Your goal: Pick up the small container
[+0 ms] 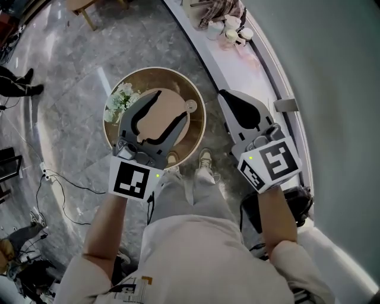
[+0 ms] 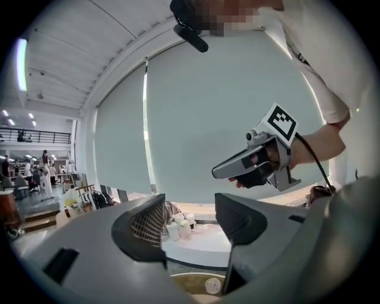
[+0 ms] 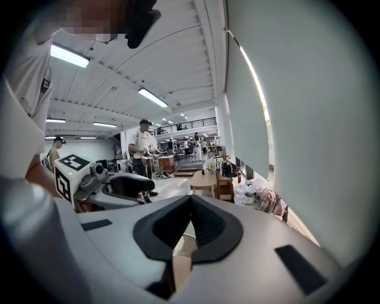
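The small container (image 1: 190,107) is a little white round pot at the right rim of a round gold-edged table (image 1: 196,127). My left gripper (image 1: 169,105) hovers over the tabletop, open and empty, with the pot just right of its right jaw. In the left gripper view the pot (image 2: 212,286) shows low down between the spread jaws of the left gripper (image 2: 190,219), well below them. My right gripper (image 1: 224,94) is shut on nothing, held right of the table over the floor beside a white ledge. Its pads meet in the right gripper view (image 3: 191,200).
A bunch of white flowers (image 1: 122,98) stands on the table's left side. The curved white ledge (image 1: 249,65) along the wall carries white cups (image 1: 234,32) and a checked cloth (image 1: 222,12). The person's shoes (image 1: 205,163) stand by the table. Cables (image 1: 59,178) lie on the floor at left.
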{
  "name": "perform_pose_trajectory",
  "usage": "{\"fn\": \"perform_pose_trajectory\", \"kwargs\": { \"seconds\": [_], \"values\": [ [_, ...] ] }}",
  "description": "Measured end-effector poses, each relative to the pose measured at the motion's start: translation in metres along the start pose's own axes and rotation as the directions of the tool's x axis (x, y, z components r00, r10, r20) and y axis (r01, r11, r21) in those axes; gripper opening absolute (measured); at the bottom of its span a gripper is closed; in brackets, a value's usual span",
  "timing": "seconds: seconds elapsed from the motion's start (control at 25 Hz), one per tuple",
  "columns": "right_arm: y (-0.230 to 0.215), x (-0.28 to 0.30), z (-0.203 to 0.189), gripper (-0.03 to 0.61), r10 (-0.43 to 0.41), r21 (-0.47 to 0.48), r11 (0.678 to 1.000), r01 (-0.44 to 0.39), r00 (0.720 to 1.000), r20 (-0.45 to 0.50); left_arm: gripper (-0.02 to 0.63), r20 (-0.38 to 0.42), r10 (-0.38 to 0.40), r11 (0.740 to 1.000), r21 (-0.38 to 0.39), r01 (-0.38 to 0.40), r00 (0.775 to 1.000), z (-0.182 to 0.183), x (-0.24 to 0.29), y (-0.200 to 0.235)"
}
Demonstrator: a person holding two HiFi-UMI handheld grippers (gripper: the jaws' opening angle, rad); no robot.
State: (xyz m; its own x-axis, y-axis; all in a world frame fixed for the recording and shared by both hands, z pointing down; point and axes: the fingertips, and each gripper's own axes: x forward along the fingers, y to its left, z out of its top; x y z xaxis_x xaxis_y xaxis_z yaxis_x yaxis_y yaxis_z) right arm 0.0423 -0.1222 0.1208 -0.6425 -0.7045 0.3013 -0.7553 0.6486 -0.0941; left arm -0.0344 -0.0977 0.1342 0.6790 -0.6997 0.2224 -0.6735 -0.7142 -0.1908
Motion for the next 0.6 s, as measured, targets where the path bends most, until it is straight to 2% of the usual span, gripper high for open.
{"fn": "perform_pose_trajectory", "kwargs": {
  "seconds": [0.24,0.6],
  "values": [
    [-0.013,0.031,-0.039,0.006,0.014,-0.004,1.0,-0.014,0.999,-0.033,0.323,-0.033,-0.069,0.997,0.022,0.07,0.997,-0.061,0.039,-0.013],
    [-0.032,0.076,-0.112,0.006,0.017,0.03,0.999,-0.015,0.997,-0.072,0.348,-0.046,-0.156,0.988,-0.013,0.155,0.987,-0.155,0.092,-0.03]
  ]
}}
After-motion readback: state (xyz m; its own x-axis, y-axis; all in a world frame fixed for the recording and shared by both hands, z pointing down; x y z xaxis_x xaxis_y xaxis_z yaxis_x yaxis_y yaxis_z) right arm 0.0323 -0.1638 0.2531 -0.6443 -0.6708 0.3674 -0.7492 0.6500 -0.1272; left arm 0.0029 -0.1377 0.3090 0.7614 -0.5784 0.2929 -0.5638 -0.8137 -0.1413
